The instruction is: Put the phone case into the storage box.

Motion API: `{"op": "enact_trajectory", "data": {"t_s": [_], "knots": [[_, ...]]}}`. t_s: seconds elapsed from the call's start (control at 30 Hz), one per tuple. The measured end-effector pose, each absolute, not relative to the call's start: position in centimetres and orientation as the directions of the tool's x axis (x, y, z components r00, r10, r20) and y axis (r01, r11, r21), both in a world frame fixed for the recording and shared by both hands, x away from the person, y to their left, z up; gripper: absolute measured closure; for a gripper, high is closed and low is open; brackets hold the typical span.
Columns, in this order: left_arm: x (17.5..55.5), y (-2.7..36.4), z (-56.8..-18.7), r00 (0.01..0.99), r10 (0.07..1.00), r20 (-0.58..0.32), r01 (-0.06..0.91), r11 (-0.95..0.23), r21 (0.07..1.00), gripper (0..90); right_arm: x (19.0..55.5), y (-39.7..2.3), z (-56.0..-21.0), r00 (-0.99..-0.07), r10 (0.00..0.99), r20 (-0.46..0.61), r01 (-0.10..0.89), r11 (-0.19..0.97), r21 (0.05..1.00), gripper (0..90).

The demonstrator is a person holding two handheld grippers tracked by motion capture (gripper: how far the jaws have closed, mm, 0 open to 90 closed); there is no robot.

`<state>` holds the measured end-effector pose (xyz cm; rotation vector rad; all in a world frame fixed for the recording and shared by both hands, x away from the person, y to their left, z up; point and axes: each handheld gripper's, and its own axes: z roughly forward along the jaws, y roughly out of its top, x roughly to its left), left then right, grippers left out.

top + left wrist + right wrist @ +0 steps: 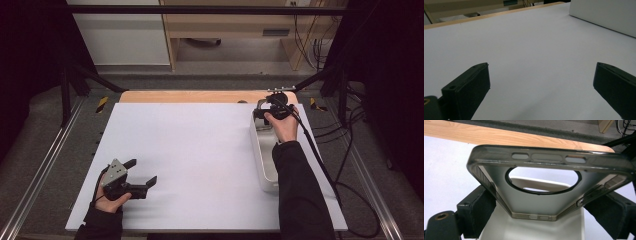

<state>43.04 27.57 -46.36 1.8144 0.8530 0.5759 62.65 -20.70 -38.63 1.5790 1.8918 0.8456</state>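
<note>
A translucent smoky-grey phone case with a large round camera cutout is clamped by its two long sides between the jaws of my right gripper. In the high view that right gripper holds the phone case above the far end of a long white tray at the table's right side. My left gripper rests low over the near-left part of the white table mat, its jaws wide apart with nothing between them. The left gripper looks across bare mat toward the white tray wall.
The mat covers a wooden tabletop whose far edge shows beyond it. Black frame bars and metal rails flank the table. Cables trail along the right side. A wooden cabinet stands behind.
</note>
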Motion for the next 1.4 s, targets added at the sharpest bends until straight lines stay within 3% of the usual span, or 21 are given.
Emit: {"op": "enact_trajectory", "data": {"t_s": [0.73,0.97,1.4], "knots": [[43.1,27.5,-46.4,0.640,0.769,0.004,0.293,-0.249,0.923,0.4,63.0,-20.5,-39.0,-0.157,0.988,-0.007,0.643,0.107,0.758,11.0],[43.1,27.5,-46.4,0.640,0.768,0.003,0.294,-0.248,0.923,0.4,62.9,-20.7,-38.6,-0.166,0.986,-0.005,0.620,0.108,0.777,2.2],[43.1,27.5,-46.4,0.639,0.769,0.002,0.295,-0.247,0.923,0.4,62.0,-21.4,-37.2,-0.184,0.983,0.003,0.538,0.098,0.837,0.5]]}}
